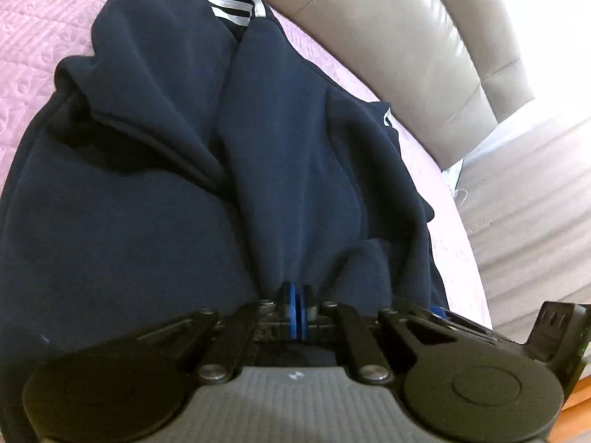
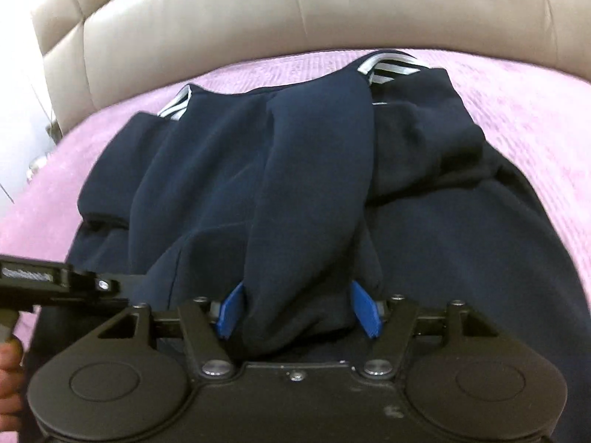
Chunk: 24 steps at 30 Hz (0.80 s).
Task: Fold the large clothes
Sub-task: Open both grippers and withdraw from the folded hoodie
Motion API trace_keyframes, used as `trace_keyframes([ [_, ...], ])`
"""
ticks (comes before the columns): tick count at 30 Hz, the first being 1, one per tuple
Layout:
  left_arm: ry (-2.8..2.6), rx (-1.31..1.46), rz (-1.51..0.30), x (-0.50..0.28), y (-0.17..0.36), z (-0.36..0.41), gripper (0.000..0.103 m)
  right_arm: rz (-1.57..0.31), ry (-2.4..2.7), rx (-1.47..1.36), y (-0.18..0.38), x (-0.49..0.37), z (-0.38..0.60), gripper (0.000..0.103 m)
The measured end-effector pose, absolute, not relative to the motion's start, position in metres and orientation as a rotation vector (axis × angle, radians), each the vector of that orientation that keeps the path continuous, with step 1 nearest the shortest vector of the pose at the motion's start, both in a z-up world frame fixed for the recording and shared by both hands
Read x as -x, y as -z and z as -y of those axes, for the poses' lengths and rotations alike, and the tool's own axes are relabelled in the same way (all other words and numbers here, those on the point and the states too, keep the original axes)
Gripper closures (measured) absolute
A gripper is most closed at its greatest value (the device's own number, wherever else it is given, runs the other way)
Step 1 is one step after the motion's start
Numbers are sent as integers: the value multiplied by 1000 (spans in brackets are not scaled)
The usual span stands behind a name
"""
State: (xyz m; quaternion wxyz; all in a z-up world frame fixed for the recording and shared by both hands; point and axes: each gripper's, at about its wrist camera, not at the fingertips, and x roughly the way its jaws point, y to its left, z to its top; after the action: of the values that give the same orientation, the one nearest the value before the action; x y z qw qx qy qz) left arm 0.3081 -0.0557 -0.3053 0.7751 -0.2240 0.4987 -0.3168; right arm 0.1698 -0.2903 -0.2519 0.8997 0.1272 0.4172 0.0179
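Your left gripper (image 1: pixel 297 304) has its blue fingers (image 1: pixel 290 306) pressed together at the near edge of the dark navy garment (image 1: pixel 147 221); whether a thin layer of cloth is pinched between them cannot be told from the left wrist view. Before you lift, check that they really hold the edge and not just air, and take the whole thickness of the fold rather than only the top layer. Your right gripper (image 2: pixel 295 310) has its fingers (image 2: pixel 364 308) spread apart, with a thick ridge of the same garment lying between them and not yet squeezed. Close them on that ridge so both hands hold at matching points, then raise and carry the cloth together so the fold lands square. The garment lies bunched in soft ridges on a pink quilted bed cover (image 2: pixel 535 118), near the cream padded headboard (image 2: pixel 221 18). It is heavy, matte navy fabric, with white stripes (image 2: pixel 388 68) showing at its far edge.
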Motion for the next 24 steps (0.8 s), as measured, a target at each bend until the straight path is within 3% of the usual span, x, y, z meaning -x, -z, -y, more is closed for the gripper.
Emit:
trace_keyframes([
  [3, 688, 448, -1052, -295, 284, 52, 95, -842, -61, -354, 227, -147, 309, 30],
  [6, 710, 356, -979, -282, 244, 43, 77, -813, -22, -369, 203, -101, 325, 30],
  [8, 705, 309, -958, -261, 221, 28, 59, -839, 28, -377, 199, -71, 334, 30],
  [9, 691, 296, -957, -253, 214, 22, 56, -855, 48, -404, 199, -53, 342, 29],
  [15, 567, 351, -1046, -192, 192, -27, 53, -923, 108, -609, 204, 27, 384, 29],
  [24, 413, 423, -1245, -132, 224, -55, 43, -980, 243, -716, 232, 70, 423, 29],
])
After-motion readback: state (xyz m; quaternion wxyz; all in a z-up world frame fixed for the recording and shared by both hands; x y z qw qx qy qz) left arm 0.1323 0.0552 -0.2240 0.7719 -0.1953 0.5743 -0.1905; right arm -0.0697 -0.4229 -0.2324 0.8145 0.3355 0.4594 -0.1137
